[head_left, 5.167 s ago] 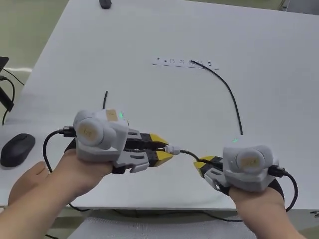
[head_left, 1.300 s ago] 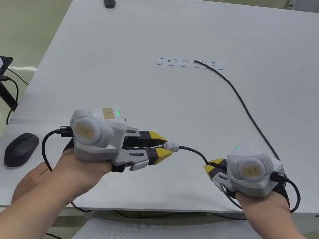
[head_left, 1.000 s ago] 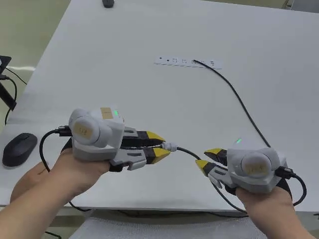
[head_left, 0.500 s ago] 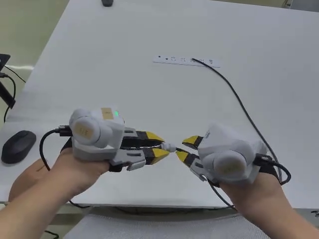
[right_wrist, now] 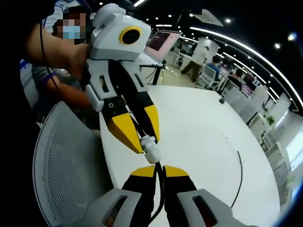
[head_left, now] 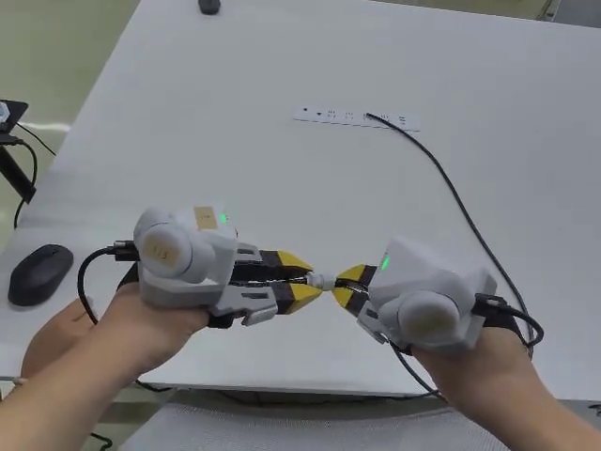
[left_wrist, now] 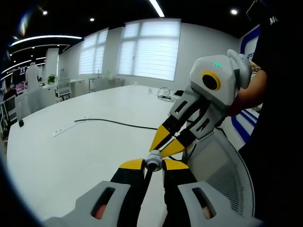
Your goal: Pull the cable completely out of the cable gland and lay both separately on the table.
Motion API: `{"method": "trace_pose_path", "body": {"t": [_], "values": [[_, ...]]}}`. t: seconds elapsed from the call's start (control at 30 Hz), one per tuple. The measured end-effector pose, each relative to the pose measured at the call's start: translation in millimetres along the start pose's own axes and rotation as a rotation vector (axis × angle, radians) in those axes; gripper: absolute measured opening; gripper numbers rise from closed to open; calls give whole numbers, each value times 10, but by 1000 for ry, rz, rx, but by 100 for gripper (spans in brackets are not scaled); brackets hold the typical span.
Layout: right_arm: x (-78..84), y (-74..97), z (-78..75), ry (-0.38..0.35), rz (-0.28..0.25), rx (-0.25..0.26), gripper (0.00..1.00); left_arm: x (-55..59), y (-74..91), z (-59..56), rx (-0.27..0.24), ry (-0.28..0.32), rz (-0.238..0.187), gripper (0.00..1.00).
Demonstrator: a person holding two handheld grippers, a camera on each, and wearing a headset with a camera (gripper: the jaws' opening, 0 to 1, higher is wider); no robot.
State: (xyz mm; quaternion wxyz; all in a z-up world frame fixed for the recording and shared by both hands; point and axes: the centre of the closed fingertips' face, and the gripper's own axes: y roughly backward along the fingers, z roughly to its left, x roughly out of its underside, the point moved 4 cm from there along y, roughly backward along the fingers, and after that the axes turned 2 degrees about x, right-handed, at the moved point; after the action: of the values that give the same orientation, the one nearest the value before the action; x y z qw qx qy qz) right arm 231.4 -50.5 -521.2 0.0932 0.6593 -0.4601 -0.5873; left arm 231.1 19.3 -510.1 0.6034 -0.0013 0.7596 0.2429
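White cable gland (head_left: 322, 280) sat clamped in my left hand-held gripper (head_left: 302, 279); my right hand-held gripper (head_left: 346, 286) pinched the cable (right_wrist: 160, 176) just beside, nose-to-nose.

Big white table (head_left: 235, 141); white pwr strip (head_left: 355, 118) mid-table, dark mouse (head_left: 39, 273) at its left edge. Pale green floor (head_left: 56, 56) left of table. Past table's far end: white wall w/ blinded windows (left_wrist: 149, 49), ceiling strip lts (left_wrist: 156, 7) overhead. White mesh chair (right_wrist: 61, 158) at table's near edge.
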Motion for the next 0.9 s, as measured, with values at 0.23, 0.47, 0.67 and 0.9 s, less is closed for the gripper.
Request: {"method": "trace_pose_path", "body": {"t": [0.23, 0.47, 0.67, 0.9], "values": [[64, -32, -53, -110, -13, 25, 0, -28, 22, 25, -5, -7, 0, 15], [168, -55, -111, -204, -10, 46, 0, -36, 48, 58, -7, -10, -5, 15], [322, -62, -195, -382, -24, 58, 0, -61, 56, 64, -2, -10, -22, 15], [460, -96, -258, -467, -11, 87, 0, -61, 52, 59, 0, -8, -27, 15]]}}
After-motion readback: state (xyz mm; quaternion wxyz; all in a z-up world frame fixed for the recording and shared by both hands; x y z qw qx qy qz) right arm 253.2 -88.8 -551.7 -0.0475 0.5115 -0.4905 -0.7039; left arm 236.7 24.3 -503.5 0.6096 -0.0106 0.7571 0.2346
